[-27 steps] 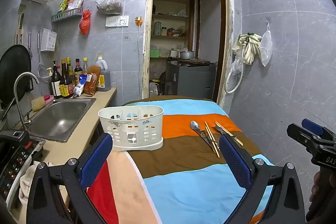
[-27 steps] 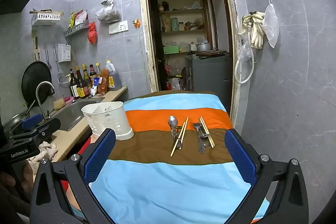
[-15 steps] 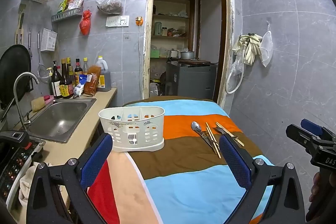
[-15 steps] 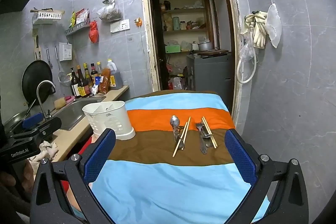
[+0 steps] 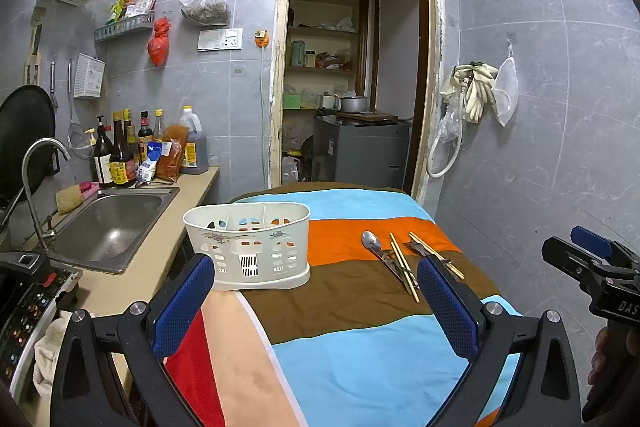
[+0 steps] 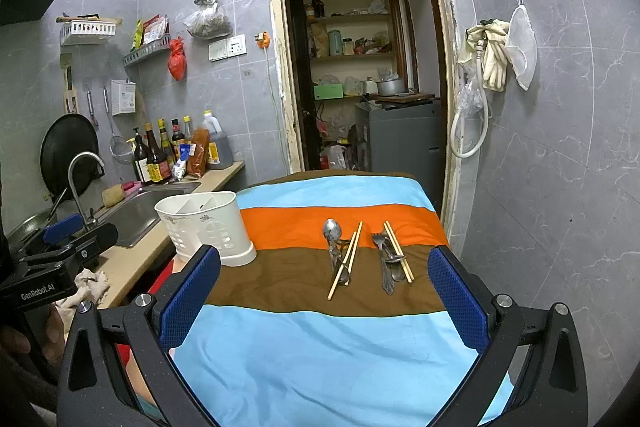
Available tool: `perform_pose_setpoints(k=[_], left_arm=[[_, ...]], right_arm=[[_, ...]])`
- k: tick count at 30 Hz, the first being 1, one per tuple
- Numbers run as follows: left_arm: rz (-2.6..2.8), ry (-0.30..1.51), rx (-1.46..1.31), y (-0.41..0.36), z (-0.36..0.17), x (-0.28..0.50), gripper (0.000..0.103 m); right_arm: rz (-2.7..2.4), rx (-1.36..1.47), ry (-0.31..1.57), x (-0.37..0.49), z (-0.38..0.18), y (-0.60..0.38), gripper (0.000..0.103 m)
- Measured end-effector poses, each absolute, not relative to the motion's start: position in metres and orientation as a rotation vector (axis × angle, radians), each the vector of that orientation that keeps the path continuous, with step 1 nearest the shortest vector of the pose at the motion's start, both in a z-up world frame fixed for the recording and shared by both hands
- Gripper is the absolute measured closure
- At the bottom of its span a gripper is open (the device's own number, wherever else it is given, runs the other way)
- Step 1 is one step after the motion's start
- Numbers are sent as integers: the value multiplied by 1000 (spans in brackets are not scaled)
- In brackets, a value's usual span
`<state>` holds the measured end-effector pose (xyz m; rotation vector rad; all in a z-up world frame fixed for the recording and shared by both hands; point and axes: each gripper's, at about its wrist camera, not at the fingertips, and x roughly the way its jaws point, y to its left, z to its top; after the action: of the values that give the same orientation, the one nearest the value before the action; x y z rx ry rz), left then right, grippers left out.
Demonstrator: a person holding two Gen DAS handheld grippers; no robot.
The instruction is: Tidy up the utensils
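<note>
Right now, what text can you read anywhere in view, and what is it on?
"GenRobot.AI": on the left tongs body, seen from the right wrist view.
"DAS", cut off by the frame edge: on the right tongs body, seen from the left wrist view.
Sauce bottle labels: too small to read.

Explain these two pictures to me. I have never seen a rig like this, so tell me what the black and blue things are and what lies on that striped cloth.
There is no robot: a person holds a two-finger gripper in each hand, each with a camera looking forward along its fingers. One picture comes from the left gripper, the other from the right gripper. Each also shows the other tool at its edge. Both stand open and hold nothing. On the striped cloth stands a white caddy, seemingly with no utensils in it. Beside it lie two small piles: a spoon with chopsticks, and a fork with more chopsticks. A sink is to the left.
</note>
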<state>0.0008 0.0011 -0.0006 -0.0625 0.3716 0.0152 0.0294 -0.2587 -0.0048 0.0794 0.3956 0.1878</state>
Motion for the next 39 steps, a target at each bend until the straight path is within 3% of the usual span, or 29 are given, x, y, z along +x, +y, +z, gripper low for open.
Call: perform_pose_setpoints(k=[39], left_arm=[[15,370,-58,-9,-5,9,1]], right_arm=[[189,83,396,25,-6,-260,1]])
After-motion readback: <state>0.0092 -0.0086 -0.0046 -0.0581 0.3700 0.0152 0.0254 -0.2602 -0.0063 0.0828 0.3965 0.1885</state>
